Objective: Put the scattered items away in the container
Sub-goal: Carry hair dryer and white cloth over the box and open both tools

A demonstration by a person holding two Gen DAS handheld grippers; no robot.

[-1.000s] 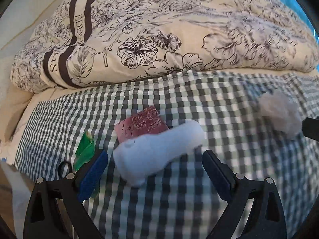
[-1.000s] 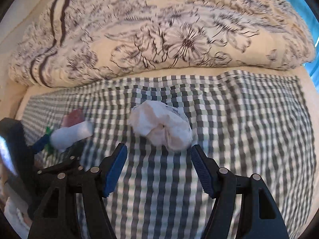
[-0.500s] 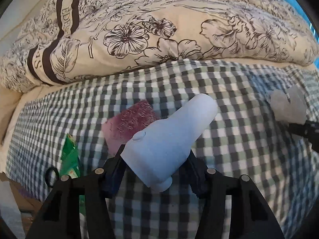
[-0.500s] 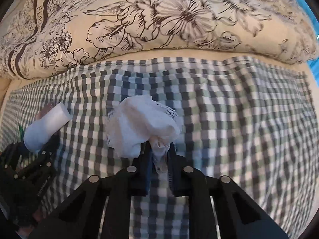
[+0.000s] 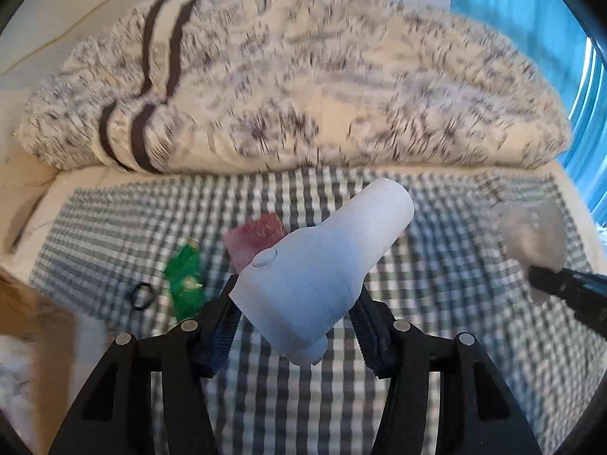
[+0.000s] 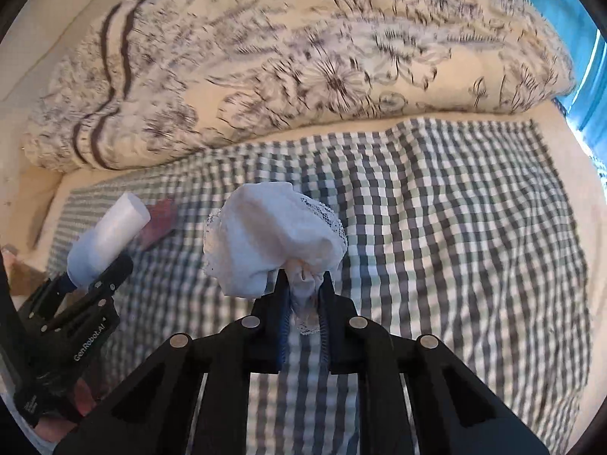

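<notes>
Above the checked bedsheet (image 6: 436, 208), both loads now ride lifted: left gripper (image 5: 294, 326) clenched on the white handheld device (image 5: 322, 265), right gripper (image 6: 303, 299) on the white lace cloth (image 6: 273, 239). Container unseen; transport follows.

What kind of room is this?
Probably a bedroom. There's a puffy flowered duvet bunched up on a bed, a checked sheet spread over it, and a blue curtain behind.

pale blue device (image 5: 322, 265), white lacy cloth (image 6: 273, 239), possibly pink pouch (image 5: 256, 239)
</notes>
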